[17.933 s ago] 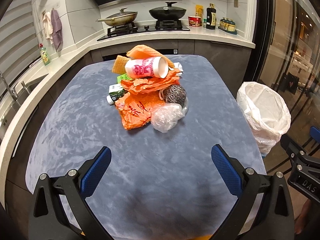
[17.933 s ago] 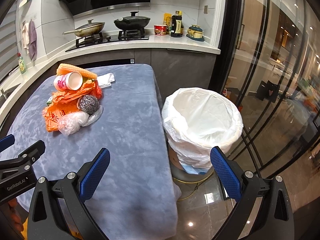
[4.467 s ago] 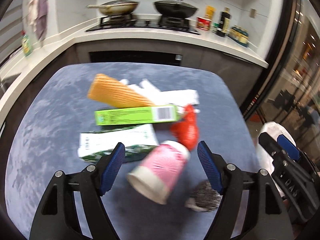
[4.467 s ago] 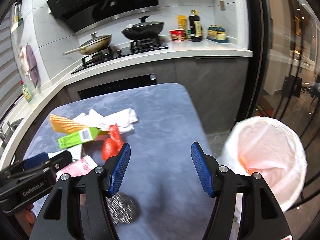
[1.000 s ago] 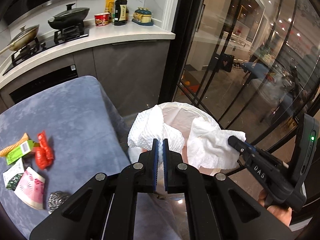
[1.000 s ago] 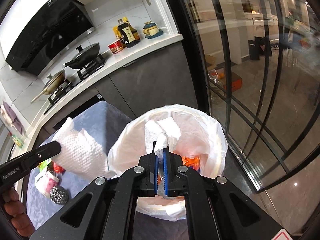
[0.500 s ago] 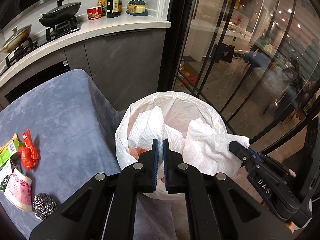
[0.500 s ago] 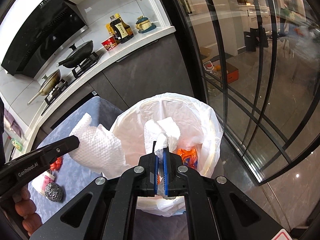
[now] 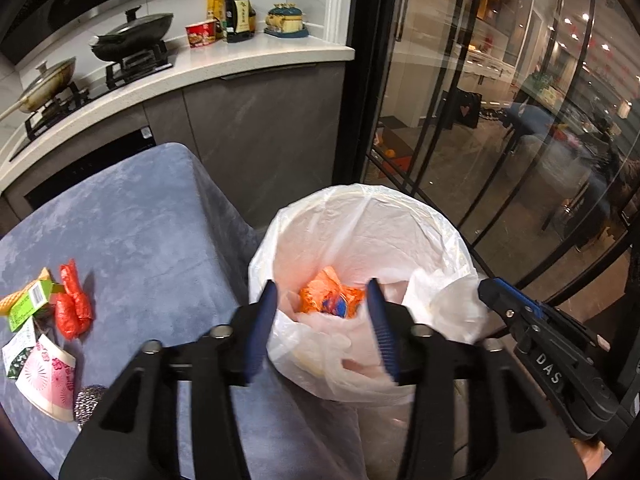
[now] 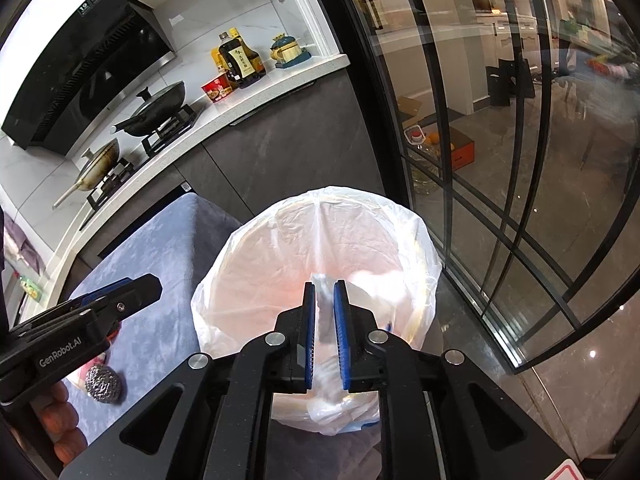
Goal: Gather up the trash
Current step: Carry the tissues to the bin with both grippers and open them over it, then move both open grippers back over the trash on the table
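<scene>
The left gripper (image 9: 322,320) hangs over the mouth of the white-lined trash bin (image 9: 440,240) at lower centre of its own view. Its jaws have just been opening and stand well apart with nothing between the blue pads. Down in the bin, seen through the gap, lies crumpled orange packaging (image 9: 328,296), with pale paper towel (image 9: 444,300) against the liner to the right of it.

The right gripper (image 10: 324,312) is also above the bin, low in the centre of its view. Its jaws have just started to part and show a narrow slit. A blurred white scrap shows in and below that slit, but whether the pads still touch it cannot be told.

Trash still lies on the blue-grey surface (image 9: 152,220) at the lower left of the left wrist view: a red wrapper (image 9: 74,306), a green box (image 9: 30,306), a pink paper cup (image 9: 50,380) on its side and a steel scourer (image 9: 88,398) just beside it at the gripper's edge. These are well apart from the bin.

Behind, in the upper left, a kitchen counter carries two pans on a hob (image 9: 120,56), a red noodle tub (image 9: 200,34) and a dark bottle (image 9: 239,10). Glass doors with black frames (image 9: 520,120) fill the right side, close behind the bin.
</scene>
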Available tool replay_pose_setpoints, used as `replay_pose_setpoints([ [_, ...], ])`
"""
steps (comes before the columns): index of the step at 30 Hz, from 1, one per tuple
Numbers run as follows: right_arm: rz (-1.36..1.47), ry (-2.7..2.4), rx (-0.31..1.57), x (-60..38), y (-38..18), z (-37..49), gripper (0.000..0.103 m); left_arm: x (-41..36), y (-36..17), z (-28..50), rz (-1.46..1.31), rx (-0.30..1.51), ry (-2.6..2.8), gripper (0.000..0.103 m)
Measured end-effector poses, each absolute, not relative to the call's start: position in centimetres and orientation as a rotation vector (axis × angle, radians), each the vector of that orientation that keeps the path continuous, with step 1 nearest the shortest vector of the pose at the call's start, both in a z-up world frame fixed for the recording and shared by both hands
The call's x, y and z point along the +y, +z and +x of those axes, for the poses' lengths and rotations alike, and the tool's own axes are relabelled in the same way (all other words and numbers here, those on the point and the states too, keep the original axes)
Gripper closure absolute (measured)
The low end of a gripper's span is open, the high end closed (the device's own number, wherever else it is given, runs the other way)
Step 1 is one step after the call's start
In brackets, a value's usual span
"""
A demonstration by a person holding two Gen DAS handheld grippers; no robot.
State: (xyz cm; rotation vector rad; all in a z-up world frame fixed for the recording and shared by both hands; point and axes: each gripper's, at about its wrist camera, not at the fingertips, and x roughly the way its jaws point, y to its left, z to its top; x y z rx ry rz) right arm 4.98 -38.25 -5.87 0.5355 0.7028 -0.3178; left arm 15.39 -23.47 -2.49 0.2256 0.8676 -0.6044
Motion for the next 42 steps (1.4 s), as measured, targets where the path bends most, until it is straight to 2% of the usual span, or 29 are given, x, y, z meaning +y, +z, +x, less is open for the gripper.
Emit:
replay_pose_setpoints([
  [4, 0.518, -0.305, 0.687, -37.4, -5.1, 5.1, 0.08, -22.6, -2.2, 15.6, 0.213, 0.865, -0.589, 0.052],
  [12, 0.474, -0.283, 0.672, -35.6, -3.9, 5.6, 0.079, -20.9, -1.9, 15.7, 0.201, 0.85, -0.563, 0.051],
  [14, 0.47, -0.281, 0.671, -35.3, -3.7, 5.6, 0.074, -20.3, -1.8, 15.9, 0.19, 0.849, -0.553, 0.051],
  [20, 0.452, -0.274, 0.662, -34.2, -3.1, 5.6, 0.071, -18.9, -1.4, 16.1, 0.168, 0.844, -0.536, 0.05],
  [23, 0.451, -0.27, 0.653, -33.6, -2.7, 5.6, 0.066, -18.1, -1.2, 16.0, 0.164, 0.836, -0.527, 0.045],
  [30, 0.431, -0.24, 0.656, -31.5, -2.2, 5.9, 0.064, -15.2, -0.8, 15.9, 0.137, 0.828, -0.498, 0.044],
  [33, 0.41, -0.216, 0.665, -30.0, -2.0, 6.2, 0.064, -14.0, -0.8, 15.8, 0.126, 0.823, -0.477, 0.038],
  [36, 0.4, -0.194, 0.671, -28.4, -2.0, 6.5, 0.056, -12.3, -1.0, 15.8, 0.11, 0.83, -0.446, 0.038],
  [42, 0.37, -0.116, 0.702, -24.1, -2.4, 7.9, 0.055, -8.6, -1.3, 15.7, 0.104, 0.829, -0.376, 0.033],
])
